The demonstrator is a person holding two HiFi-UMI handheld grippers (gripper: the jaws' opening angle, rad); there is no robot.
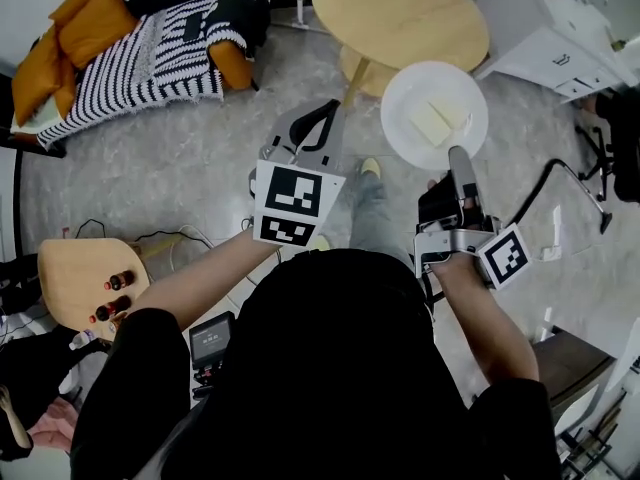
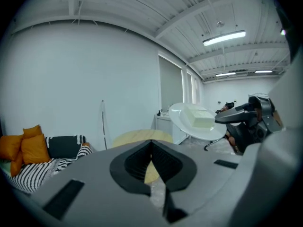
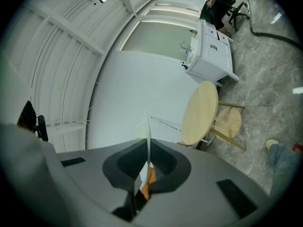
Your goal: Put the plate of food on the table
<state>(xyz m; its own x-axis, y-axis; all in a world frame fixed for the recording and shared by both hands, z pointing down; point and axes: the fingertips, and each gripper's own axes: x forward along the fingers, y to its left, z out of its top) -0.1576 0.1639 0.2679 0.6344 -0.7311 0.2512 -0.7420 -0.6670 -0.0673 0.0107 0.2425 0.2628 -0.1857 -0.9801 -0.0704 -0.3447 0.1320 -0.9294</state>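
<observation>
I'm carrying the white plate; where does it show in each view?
Head view: plate upper right, past the tips of the right tongs, just below the round table.
Left gripper view: plate right of centre; round table to its left.
Right gripper view: plate edge-on, a thin line clamped in the right tongs.
Shared landmark: the round table.

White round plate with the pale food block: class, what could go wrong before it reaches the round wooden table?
The right gripper pinches the white round plate only at its rim, so it may tip or slip; the left gripper, shut and empty, gives no support.
The pale food block lies loose and might slide off if the plate tilts.
The plate's far edge could knock the round wooden table on approach.
</observation>
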